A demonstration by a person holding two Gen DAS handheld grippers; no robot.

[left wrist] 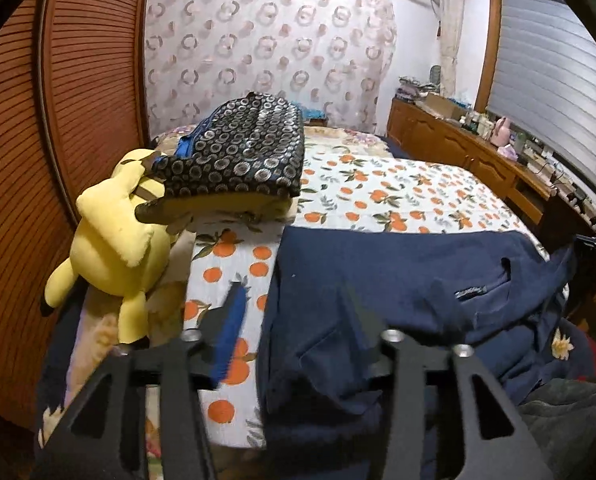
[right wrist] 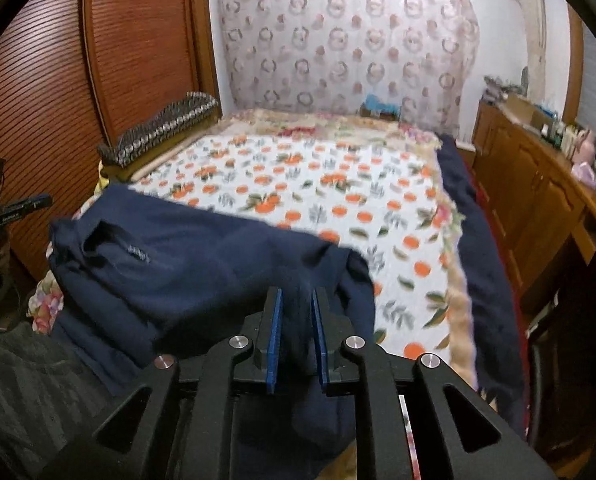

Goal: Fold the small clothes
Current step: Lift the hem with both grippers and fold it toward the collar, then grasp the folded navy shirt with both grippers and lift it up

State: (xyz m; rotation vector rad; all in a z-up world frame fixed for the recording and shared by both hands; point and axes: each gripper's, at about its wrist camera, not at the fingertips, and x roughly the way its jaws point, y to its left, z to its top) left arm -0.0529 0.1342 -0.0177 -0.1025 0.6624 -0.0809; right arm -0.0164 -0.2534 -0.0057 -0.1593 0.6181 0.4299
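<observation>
Navy garment fold between narrowly parted right jaws; left jaws wide, straddling its edge.

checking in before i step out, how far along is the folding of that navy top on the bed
Partly done. The dark navy cotton garment lies on the orange-print bedspread with one side folded over. The left gripper stands open above it; the right gripper has navy cloth between its slightly parted pads. Final folds and smoothing remain.

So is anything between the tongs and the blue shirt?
No. The navy shirt lies right at both tongs: the left tongs stand open over its edge, and a fold sits between the right tongs.
</observation>
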